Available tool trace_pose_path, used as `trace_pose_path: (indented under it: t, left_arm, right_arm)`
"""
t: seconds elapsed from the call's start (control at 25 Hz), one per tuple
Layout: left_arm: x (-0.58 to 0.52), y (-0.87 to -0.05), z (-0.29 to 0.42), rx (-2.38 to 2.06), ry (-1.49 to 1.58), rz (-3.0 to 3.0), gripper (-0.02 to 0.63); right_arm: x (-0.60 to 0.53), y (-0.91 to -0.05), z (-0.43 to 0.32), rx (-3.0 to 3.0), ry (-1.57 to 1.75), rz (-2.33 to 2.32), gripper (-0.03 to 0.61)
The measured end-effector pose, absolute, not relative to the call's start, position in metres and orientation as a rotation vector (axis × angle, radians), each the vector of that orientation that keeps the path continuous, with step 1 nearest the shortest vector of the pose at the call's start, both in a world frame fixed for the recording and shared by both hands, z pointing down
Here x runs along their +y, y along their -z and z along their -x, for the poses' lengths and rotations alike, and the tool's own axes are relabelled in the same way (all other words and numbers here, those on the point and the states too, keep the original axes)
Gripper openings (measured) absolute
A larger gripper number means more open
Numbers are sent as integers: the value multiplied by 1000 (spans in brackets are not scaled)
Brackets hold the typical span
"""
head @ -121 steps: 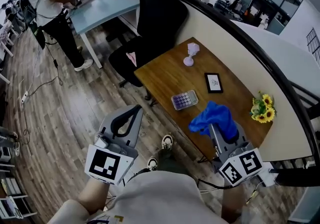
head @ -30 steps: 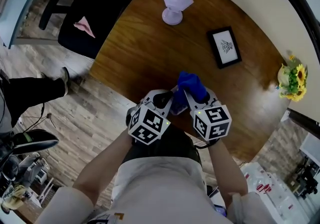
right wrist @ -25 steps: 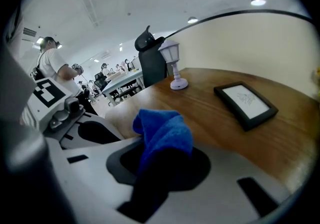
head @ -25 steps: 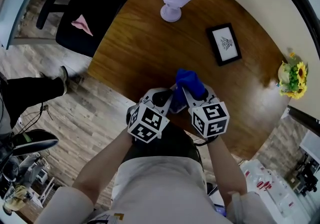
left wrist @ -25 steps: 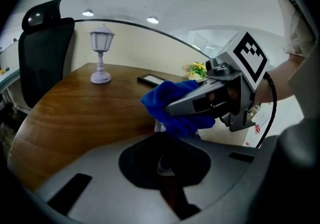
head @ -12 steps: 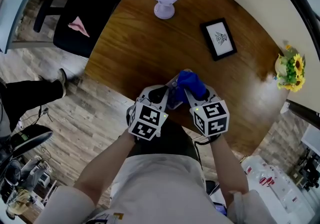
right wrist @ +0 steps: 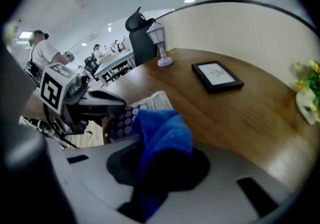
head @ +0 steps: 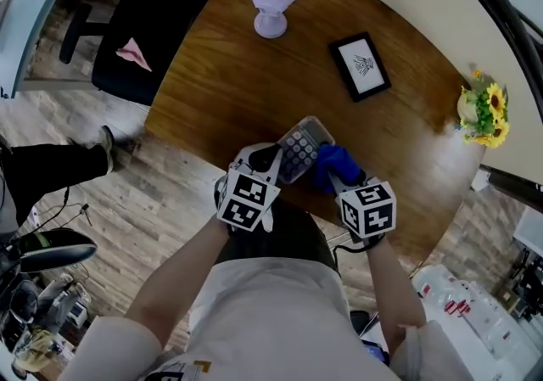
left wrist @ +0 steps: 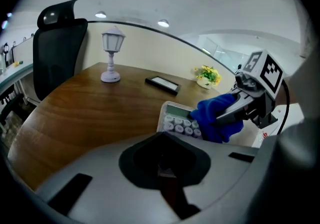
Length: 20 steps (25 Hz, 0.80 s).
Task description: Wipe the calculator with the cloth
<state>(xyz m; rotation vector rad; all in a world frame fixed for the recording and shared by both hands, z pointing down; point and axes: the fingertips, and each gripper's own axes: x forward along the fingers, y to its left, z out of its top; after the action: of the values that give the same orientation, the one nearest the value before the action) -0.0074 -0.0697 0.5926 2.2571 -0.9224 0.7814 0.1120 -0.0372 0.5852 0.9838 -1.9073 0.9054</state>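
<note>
A lilac calculator (head: 299, 145) with round keys is raised near the wooden table's (head: 229, 82) front edge. My left gripper (head: 274, 160) is shut on its near end. In the left gripper view the calculator (left wrist: 176, 118) sticks out past my jaws. The blue cloth (head: 333, 165) is bunched in my shut right gripper (head: 338, 177) and touches the calculator's right side. In the right gripper view the cloth (right wrist: 162, 133) hangs out of my jaws beside the keys (right wrist: 124, 117), and the left gripper (right wrist: 106, 101) shows beyond them.
A lilac lamp (head: 271, 4) stands at the table's far side. A black picture frame (head: 360, 65) lies right of it, and a vase of sunflowers (head: 477, 112) sits at the right end. A black office chair (head: 140, 31) stands to the left.
The cloth has slid off the calculator's top toward the right, uncovering the keys. The left gripper keeps hold of the calculator, which now shows farther out.
</note>
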Motion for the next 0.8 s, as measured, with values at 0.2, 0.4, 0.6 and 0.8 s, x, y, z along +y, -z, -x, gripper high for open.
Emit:
trace_pose_path:
  t: [0.2,0.4,0.6,0.8]
  left_arm:
    - [-71,-591,9,-926,-748,-2262,3]
    - [-71,-591,8,-896,-713,-2269,3]
    - [-71,-591,11,-898,-689,-2264,3]
    - [-71,-591,11,-906,-678,-2275,3]
  right_arm:
    - [-73,-542,-64,-2119,-901,-995,87]
    - [-95,-538,-21,-2211,-920,-970,89]
    - [-87,-574,-10,-2146,-979,-972,91]
    - [-73,-578,-14,-2142,-868,-940,89]
